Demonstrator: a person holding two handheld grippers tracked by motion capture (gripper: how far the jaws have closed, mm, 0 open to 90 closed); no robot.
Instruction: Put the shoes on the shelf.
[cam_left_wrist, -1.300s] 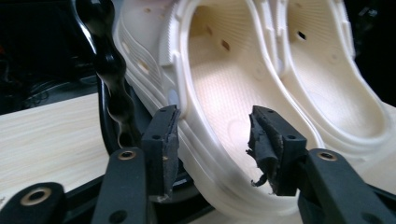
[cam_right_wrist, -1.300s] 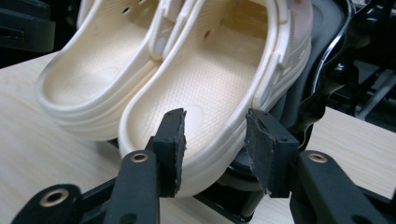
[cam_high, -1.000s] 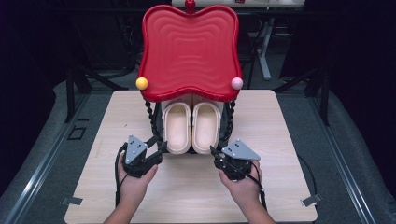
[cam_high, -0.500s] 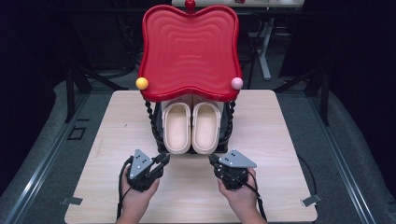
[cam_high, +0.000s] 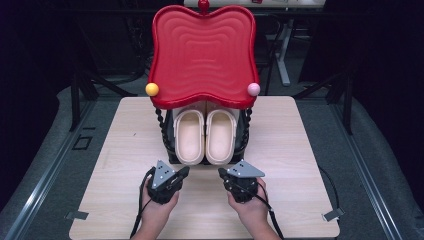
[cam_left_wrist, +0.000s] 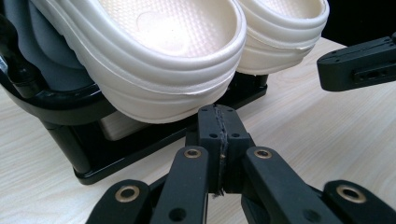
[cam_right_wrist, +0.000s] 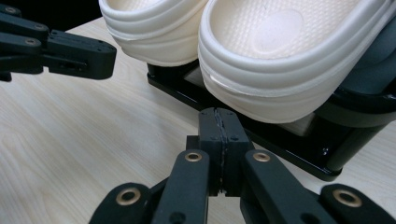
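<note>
Two cream slippers sit side by side on a black rack (cam_high: 172, 155) under a red wavy top (cam_high: 202, 55): the left slipper (cam_high: 189, 137) and the right slipper (cam_high: 221, 137). My left gripper (cam_high: 184, 172) lies low over the table just in front of the left slipper (cam_left_wrist: 154, 56). Its jaws have just been closing and now meet with nothing between them (cam_left_wrist: 219, 119). My right gripper (cam_high: 221, 173) sits in front of the right slipper (cam_right_wrist: 289, 56), its jaws also just closed on nothing (cam_right_wrist: 219, 122). Neither gripper touches a slipper.
The rack stands mid-table on a light wooden table (cam_high: 300, 150). A yellow ball (cam_high: 152, 89) and a pink ball (cam_high: 253, 89) mark the red top's front corners. Twisted black posts (cam_high: 160, 122) hold the top. Dark floor and chair legs lie beyond.
Both grippers have drawn back from the rack toward the table's front edge and sunk lower. Their jaws, spread earlier, now stand together.
</note>
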